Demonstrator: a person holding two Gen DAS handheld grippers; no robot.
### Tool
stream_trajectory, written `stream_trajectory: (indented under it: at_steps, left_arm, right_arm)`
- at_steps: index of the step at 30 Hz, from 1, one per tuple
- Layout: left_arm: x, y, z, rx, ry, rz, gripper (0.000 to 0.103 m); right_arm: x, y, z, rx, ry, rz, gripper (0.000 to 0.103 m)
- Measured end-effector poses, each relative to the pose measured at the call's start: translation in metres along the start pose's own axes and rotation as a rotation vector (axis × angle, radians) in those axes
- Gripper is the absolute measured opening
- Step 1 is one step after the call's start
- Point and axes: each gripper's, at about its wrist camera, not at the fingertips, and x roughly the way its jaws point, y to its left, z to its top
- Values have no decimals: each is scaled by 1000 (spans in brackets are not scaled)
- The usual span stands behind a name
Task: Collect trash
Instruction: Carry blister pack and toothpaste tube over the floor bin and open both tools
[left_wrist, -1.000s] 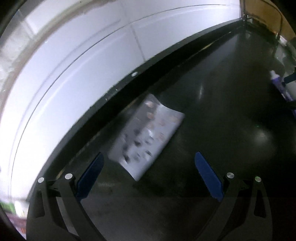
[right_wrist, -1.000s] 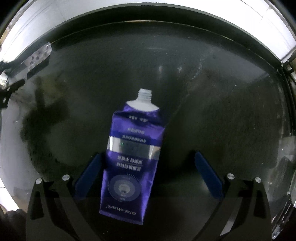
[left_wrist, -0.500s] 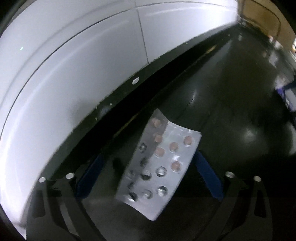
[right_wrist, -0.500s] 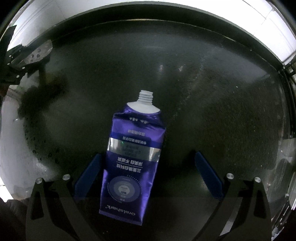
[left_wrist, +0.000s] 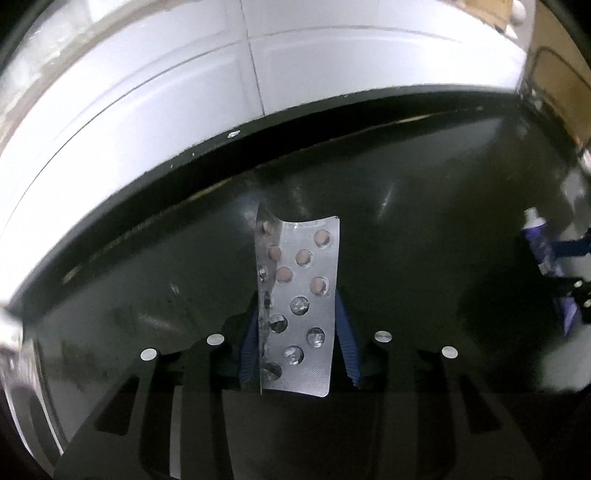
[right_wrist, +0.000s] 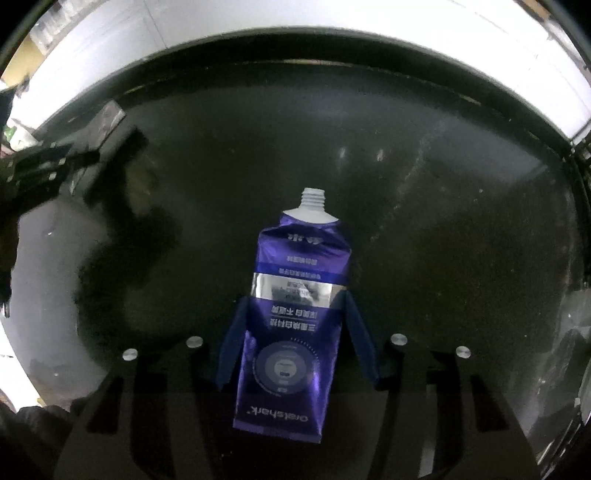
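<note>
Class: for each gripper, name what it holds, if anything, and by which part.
Left gripper: jaws just closed on the blister pack, across its lower half. Right gripper: jaws just closed on the purple tube, across its middle, below the silver band.

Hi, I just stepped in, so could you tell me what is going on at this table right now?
A person is collecting trash off a dark table with a handheld gripper in each hand. The left gripper has a silver pill blister pack between its jaws, which have just been closing onto it. The right gripper is doing likewise with a squeezed, capless purple toothpaste tube, its pads pressing the tube's sides. No bin is in view.
</note>
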Motion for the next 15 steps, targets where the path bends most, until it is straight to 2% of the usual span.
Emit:
stream_trajectory:
  at_steps: [11, 15]
  left_arm:
    - [-77, -69, -47, -159, -29, 69, 38]
    - [-103, -78, -66, -218, -43, 114, 38]
  right_arm:
    - [-50, 19, -4, -105, -103, 63, 53]
    - [-68, 35, -9, -170, -129, 90, 53]
